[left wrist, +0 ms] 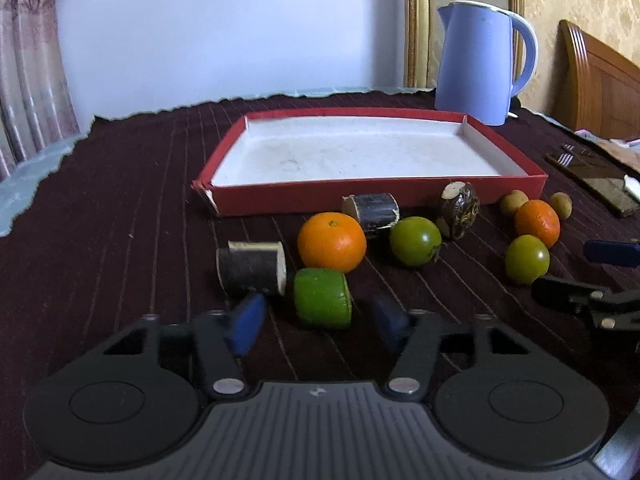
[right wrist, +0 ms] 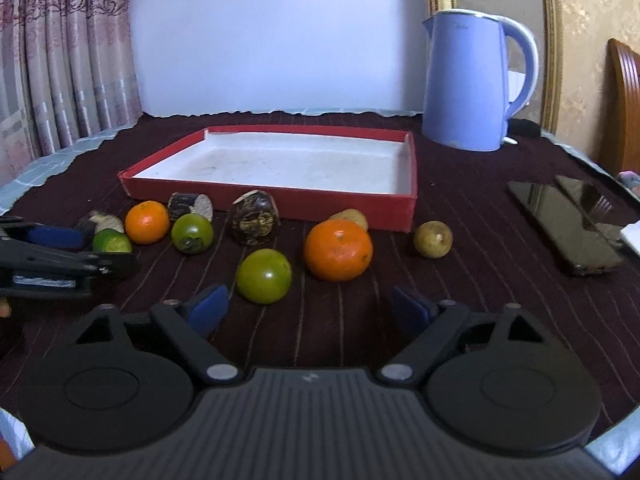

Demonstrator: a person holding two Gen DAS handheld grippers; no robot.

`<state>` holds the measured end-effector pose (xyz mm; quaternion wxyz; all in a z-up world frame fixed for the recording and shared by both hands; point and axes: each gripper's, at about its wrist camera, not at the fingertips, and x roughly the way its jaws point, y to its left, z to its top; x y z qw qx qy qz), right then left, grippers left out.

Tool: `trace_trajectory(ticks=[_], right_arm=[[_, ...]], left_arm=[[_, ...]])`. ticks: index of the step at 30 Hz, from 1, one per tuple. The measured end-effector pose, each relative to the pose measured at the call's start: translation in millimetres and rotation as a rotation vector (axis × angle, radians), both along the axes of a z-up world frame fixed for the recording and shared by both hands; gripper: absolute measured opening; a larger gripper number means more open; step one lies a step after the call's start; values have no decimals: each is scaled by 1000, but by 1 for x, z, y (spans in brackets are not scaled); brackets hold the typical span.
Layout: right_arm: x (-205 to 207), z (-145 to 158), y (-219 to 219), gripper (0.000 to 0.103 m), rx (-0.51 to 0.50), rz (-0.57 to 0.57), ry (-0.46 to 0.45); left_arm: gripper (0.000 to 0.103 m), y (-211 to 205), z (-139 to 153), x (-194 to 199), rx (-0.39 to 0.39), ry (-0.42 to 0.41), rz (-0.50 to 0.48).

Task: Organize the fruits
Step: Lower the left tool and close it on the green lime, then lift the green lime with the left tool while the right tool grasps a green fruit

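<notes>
Phones (right wrist: 568, 228) show only in right view; both grippers' fingers spread, empty, left gripper (left wrist: 316, 322) w/ lime piece (left wrist: 322, 298) just ahead.

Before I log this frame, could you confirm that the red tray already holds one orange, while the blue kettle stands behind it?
Not quite: the red tray holds nothing; its white floor is bare. Both oranges lie on the cloth in front of it, as the right wrist view shows. The blue kettle does stand behind the tray.
</notes>
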<state>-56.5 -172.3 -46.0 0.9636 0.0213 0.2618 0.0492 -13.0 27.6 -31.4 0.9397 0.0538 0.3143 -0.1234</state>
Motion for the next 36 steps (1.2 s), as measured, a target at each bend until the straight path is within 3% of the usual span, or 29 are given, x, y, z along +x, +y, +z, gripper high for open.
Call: trace_trajectory(ticks=[7, 13, 18, 20, 24, 29, 36], right_arm=[[1, 0, 6, 83, -9, 20, -8], [5, 0, 7, 67, -9, 49, 1], [9, 0, 12, 67, -16, 73, -2], [12, 0, 14, 60, -12, 82, 6], [18, -1, 17, 59, -10, 90, 15], [24, -2, 19, 31, 0, 86, 29], [21, 6, 17, 31, 25, 81, 10]], left_arm=[[26, -3, 0, 5, -10, -1, -9], [25, 3, 2, 0, -45, -4, -26], [25, 6, 6, -2, -55, -16, -15], [25, 6, 7, -2, -55, -21, -13], [25, 6, 7, -3, -48, -25, -12], [25, 5, 8, -3, -40, -31, -5], [25, 0, 16, -4, -21, -59, -3]])
